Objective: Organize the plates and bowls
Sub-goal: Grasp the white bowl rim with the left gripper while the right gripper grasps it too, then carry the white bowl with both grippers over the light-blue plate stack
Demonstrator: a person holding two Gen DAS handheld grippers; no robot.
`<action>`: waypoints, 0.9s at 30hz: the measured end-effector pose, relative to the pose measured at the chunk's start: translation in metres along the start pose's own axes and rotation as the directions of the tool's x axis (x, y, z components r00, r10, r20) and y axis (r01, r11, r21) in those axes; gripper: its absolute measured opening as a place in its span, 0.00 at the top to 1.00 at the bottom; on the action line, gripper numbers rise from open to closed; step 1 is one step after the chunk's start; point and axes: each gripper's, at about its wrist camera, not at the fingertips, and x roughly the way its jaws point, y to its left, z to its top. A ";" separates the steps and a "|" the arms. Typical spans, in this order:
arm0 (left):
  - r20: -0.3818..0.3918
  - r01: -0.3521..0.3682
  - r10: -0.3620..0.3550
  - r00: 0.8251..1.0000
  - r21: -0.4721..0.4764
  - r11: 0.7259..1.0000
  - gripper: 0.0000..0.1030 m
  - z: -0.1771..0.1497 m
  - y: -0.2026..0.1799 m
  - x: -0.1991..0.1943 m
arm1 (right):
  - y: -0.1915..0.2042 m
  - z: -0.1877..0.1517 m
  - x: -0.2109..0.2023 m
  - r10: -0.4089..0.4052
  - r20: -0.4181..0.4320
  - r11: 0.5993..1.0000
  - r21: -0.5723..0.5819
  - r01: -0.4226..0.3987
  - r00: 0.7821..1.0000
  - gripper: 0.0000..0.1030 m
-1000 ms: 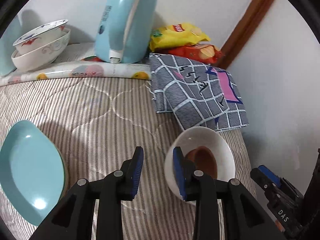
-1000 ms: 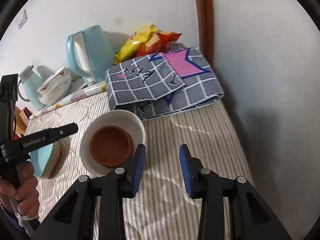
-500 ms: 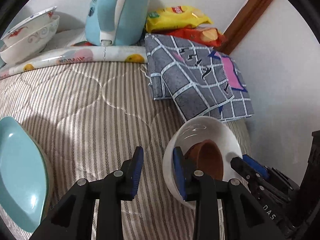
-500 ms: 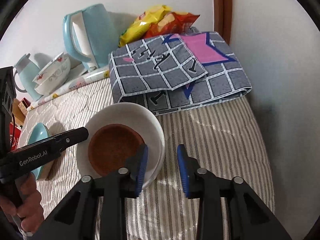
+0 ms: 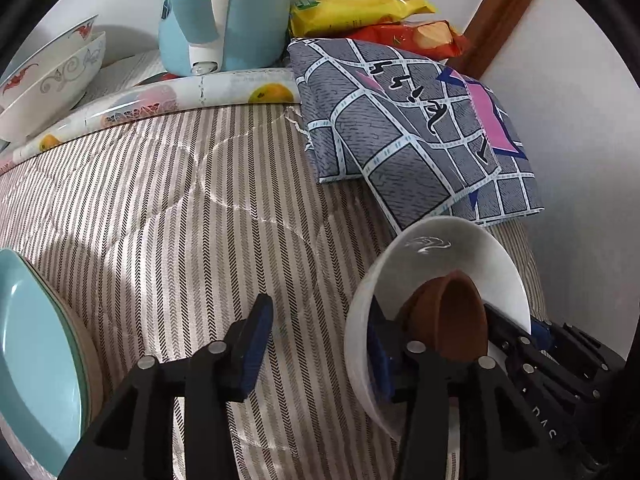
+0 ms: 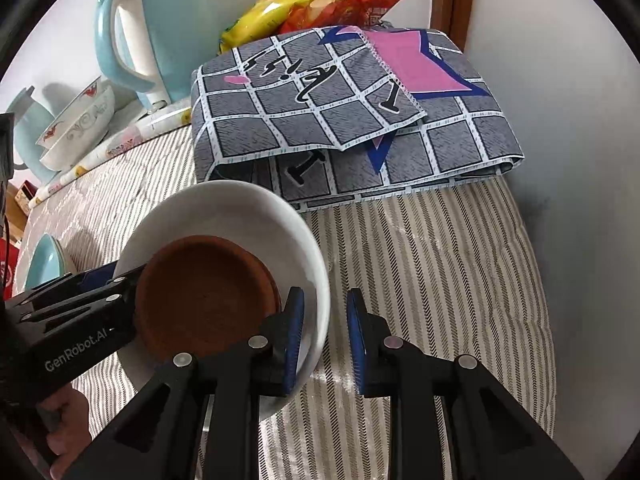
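White bowl (image 6: 256,216): glossy, plain, deep-walled; sits on the striped quilted bed cover (image 5: 180,208) near the folded grey checked cloth (image 6: 352,120), tilted toward the left claw's side. Inside it, a brown dish (image 6: 204,296), matte, terracotta-coloured, shallow, leaning against the white wall.

Teal plate (image 5: 32,352): pale blue-green, glossy; on the bed cover, well apart from the white bowl, partly cut off by the left wrist view's edge.

Patterned bowls (image 5: 48,80): two nested, white with red and grey motifs; at the far edge beside the light blue kettle (image 5: 228,12), on a fruit-printed mat (image 5: 160,96).

Left claw (image 5: 316,344): pointing steeply down; jaws have just been opening. One blue pad is inside the white bowl by the brown dish, the other outside over the cover, clear of the wall; the rim lies between them, ungripped.

Right claw (image 6: 324,336): pointing steeply down at the bowl's opposite side; jaws have just been closing, now narrow. One pad inside the rim, the other outside; a gap still shows at the outer pad, so the wall is straddled but not pressed.

Also: yellow and red snack bags (image 6: 312,4) behind the cloth; a hand (image 6: 64,428) on the left claw's handle.
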 end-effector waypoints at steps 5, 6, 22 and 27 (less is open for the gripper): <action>0.004 0.015 -0.015 1.000 -0.007 1.000 0.50 0.000 0.003 0.003 | -0.002 0.002 0.002 0.001 -0.008 1.000 0.008 -0.001 1.000 0.78; -0.002 0.029 -0.029 1.000 -0.011 1.000 0.50 0.001 0.005 0.004 | -0.002 0.002 0.002 0.003 -0.009 1.000 0.012 -0.002 1.000 0.78; -0.035 0.106 -0.106 0.994 -0.009 0.994 0.67 -0.005 0.009 0.006 | -0.002 -0.002 -0.001 0.050 0.022 0.999 0.003 -0.050 0.999 0.86; -0.030 0.143 -0.143 0.989 -0.004 0.990 0.89 -0.005 0.000 0.003 | 0.003 -0.006 -0.004 0.030 0.053 1.000 0.000 -0.030 0.998 0.90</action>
